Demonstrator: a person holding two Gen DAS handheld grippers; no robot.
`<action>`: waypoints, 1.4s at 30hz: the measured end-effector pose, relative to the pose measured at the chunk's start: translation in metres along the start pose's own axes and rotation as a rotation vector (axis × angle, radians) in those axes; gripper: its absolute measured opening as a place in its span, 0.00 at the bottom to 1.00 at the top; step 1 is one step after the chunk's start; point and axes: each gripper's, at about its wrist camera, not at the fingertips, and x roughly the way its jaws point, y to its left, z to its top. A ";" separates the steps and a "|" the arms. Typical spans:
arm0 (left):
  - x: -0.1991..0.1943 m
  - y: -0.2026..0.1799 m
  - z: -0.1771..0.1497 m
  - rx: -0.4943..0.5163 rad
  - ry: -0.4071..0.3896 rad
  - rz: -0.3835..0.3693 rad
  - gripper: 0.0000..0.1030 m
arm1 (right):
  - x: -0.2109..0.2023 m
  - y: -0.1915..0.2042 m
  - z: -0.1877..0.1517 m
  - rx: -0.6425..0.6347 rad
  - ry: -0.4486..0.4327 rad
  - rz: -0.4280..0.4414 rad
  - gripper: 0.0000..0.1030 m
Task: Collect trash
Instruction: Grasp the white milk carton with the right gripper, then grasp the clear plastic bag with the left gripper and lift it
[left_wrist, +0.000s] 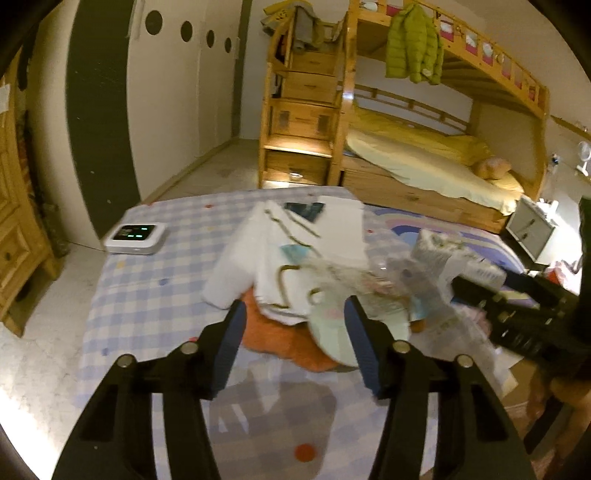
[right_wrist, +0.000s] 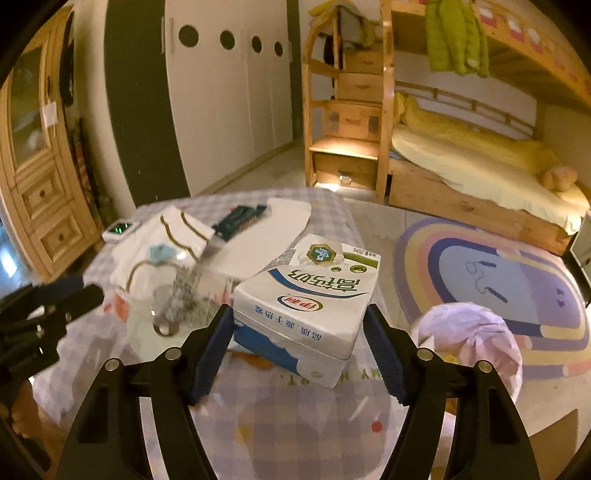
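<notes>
The right gripper (right_wrist: 297, 343) pinches a white-and-blue rectangular milk carton (right_wrist: 306, 299) above the checked-cloth table (right_wrist: 258, 435). The left gripper (left_wrist: 293, 343) stands spread over an orange cloth (left_wrist: 280, 339); beyond lie white folded paper bags (left_wrist: 280, 251).

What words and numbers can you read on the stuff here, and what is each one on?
"高钙奶": big, upside down, on the milk carton
"伊利": its red oval logo
"品质.源于热爱": its side
"250mL": its green strip, only just readable
Green badge on it: too small to read
Tablecloth lettering: partly hidden, unreadable
White device with green display: too blurred to read
</notes>
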 end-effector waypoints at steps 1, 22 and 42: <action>0.001 -0.004 0.001 0.002 0.002 -0.007 0.50 | 0.003 0.001 -0.001 -0.007 0.014 -0.004 0.69; 0.060 -0.020 0.020 -0.027 0.143 -0.074 0.38 | 0.026 0.009 -0.019 -0.008 0.167 0.082 0.69; -0.002 -0.055 0.019 0.046 -0.157 -0.114 0.00 | -0.008 -0.016 -0.006 0.077 -0.021 -0.012 0.68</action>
